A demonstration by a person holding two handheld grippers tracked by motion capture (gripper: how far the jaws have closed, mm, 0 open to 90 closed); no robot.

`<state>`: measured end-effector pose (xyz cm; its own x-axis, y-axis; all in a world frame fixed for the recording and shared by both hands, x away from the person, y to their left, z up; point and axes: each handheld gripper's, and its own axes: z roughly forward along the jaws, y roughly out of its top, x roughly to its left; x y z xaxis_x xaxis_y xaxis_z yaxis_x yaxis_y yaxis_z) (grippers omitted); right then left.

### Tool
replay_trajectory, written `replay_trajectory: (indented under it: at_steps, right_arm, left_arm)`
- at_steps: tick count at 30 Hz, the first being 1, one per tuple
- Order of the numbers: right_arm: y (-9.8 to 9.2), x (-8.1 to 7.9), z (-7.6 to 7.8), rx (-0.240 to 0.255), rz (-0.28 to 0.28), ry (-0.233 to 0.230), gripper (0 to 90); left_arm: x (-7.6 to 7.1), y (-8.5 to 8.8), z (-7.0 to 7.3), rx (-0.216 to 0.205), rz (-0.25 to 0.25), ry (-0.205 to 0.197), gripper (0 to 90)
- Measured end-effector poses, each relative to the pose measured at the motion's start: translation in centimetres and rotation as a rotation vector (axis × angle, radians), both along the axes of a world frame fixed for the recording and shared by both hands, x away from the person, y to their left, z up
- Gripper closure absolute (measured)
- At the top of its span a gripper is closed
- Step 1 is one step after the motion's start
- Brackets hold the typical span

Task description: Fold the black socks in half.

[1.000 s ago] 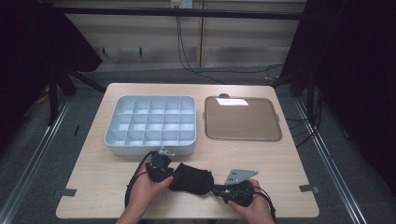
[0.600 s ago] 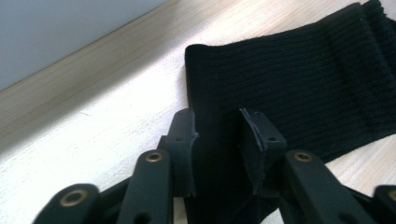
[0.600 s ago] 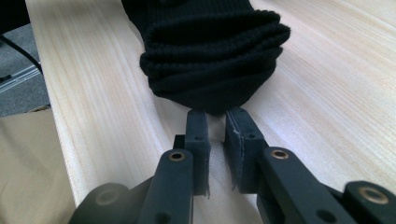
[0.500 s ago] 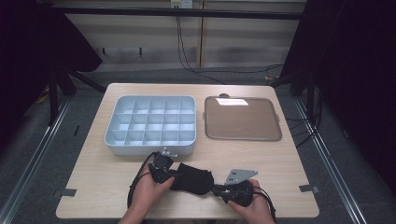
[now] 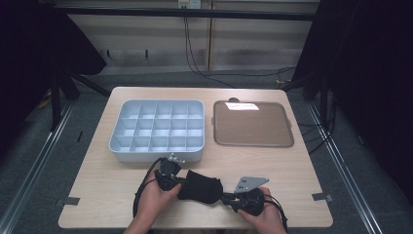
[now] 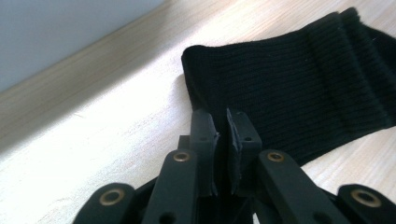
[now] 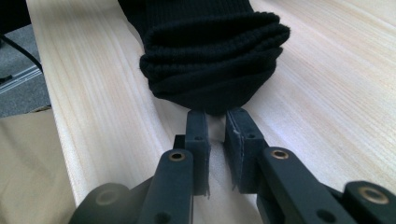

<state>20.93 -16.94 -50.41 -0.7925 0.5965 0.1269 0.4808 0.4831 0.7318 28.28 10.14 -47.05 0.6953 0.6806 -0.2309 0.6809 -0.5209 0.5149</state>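
Note:
A black ribbed sock (image 5: pixel 199 186) lies folded on the wooden table near its front edge. My left gripper (image 5: pixel 181 185) is at the sock's left end. In the left gripper view its jaws (image 6: pixel 222 119) have just been closing and now stand nearly together, with the edge of the sock (image 6: pixel 289 88) between them. My right gripper (image 5: pixel 225 198) is at the sock's right end. In the right gripper view its narrow jaws (image 7: pixel 215 116) nip the lowest bulge of the rolled sock (image 7: pixel 210 56), and wood shows through the slit behind the tips.
A grey tray (image 5: pixel 156 156) with several compartments stands just behind the left hand, and its wall (image 6: pixel 56 32) looms in the left gripper view. A flat brown tray (image 5: pixel 253 124) lies at the back right. The table's front edge (image 5: pixel 195 227) runs close under both hands.
The left gripper has settled slightly onto the sock's left end. The sock, the right gripper and both hands stay where they were.

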Motion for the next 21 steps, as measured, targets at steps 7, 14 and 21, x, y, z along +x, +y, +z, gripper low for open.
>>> replay_trajectory:
  at_steps: [7,14,21]
  right_arm:
    - [0.0,0.0,0.0,0.000,0.003,-0.002,79.7]
    - [0.1,0.1,0.0,0.003,0.001,0.000,79.7]
    - [0.1,0.1,-0.1,0.009,-0.003,0.004,79.7]
  left_arm:
    - [-0.3,-0.1,1.0,-0.011,-0.010,-0.019,82.3]
    - [-0.4,-0.3,1.8,-0.001,-0.031,-0.028,82.3]
    - [-0.5,-0.6,2.3,-0.018,-0.042,-0.036,82.3]
